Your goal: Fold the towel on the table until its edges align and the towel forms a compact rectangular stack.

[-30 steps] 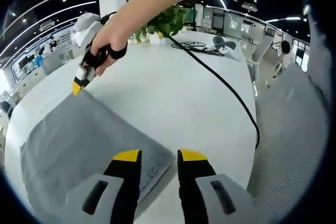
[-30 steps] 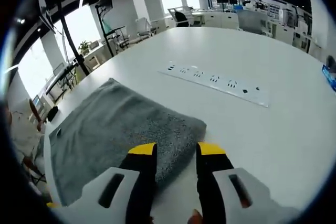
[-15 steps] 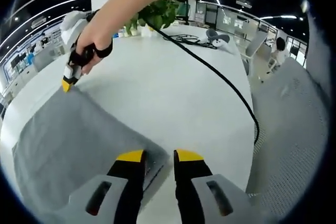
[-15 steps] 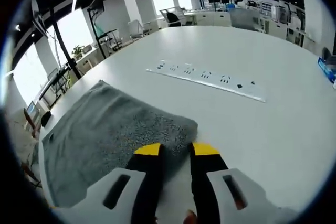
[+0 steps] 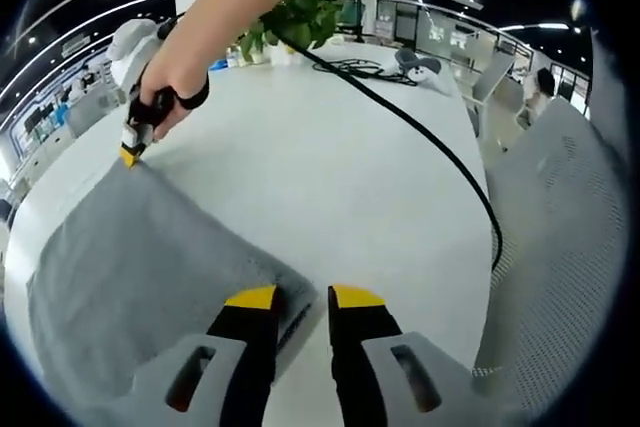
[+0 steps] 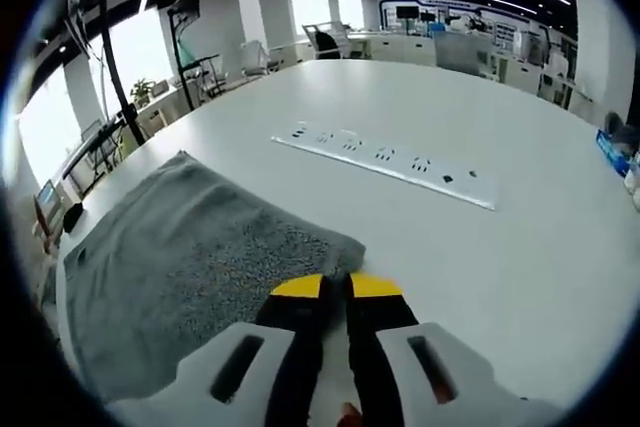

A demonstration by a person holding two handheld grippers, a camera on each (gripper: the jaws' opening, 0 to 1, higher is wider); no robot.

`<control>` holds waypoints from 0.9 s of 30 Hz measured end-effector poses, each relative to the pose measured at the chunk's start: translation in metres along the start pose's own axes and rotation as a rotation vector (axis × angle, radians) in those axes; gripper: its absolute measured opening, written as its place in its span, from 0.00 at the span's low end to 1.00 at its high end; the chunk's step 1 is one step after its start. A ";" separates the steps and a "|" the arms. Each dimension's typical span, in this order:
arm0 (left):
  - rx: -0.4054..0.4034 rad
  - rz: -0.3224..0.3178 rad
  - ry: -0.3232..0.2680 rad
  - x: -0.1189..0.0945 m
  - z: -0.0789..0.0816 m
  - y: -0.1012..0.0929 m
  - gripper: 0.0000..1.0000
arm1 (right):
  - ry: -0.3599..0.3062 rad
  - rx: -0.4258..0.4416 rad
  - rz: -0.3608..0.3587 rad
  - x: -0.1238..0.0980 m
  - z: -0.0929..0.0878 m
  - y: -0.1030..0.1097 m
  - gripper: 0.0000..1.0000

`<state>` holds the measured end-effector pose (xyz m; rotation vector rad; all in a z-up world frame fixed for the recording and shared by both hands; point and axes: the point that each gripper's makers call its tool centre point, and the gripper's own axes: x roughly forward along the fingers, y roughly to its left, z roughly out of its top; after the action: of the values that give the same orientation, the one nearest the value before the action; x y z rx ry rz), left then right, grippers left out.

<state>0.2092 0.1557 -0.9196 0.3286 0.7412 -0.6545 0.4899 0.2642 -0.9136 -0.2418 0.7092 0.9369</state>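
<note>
A grey towel point(image 5: 130, 267) lies flat on the white table point(image 5: 330, 167), at the lower left of the left gripper view. My left gripper point(image 5: 303, 297) sits at its near corner, jaws a little apart with the corner lying between the yellow tips. At the towel's far corner, a hand holds my right gripper point(image 5: 130, 155) with its tip down on the cloth. In the right gripper view the towel point(image 6: 190, 267) spreads to the left, and my right gripper point(image 6: 337, 287) has its two tips pressed together on the towel's corner.
A black cable point(image 5: 420, 147) runs across the table from the arm towards the right edge. A potted plant point(image 5: 300, 22) stands at the back. A grey mesh chair point(image 5: 560, 247) is at the right. A white power strip point(image 6: 385, 157) lies beyond the towel.
My right gripper's jaws have come together on the towel corner. The left gripper's jaws have narrowed slightly around the near corner. Both views shifted a little.
</note>
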 end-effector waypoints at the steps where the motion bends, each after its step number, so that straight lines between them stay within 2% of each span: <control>1: 0.000 0.002 0.003 0.001 -0.001 0.000 0.19 | 0.000 -0.001 0.000 0.000 0.000 0.000 0.05; 8: -0.022 0.013 -0.001 0.004 -0.005 0.001 0.19 | -0.015 -0.012 -0.020 0.001 -0.001 0.000 0.03; 18: -0.005 0.040 0.001 0.005 -0.005 0.006 0.11 | -0.015 -0.040 -0.026 0.000 -0.002 0.002 0.01; 21: -0.039 0.050 -0.022 0.002 0.000 0.007 0.05 | -0.021 -0.046 -0.033 -0.001 0.000 0.001 0.00; 27: -0.041 0.061 -0.049 -0.004 0.006 0.010 0.04 | -0.030 -0.035 -0.032 -0.007 0.007 0.000 0.00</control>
<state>0.2163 0.1616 -0.9121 0.2949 0.6941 -0.5874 0.4901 0.2631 -0.9042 -0.2681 0.6599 0.9212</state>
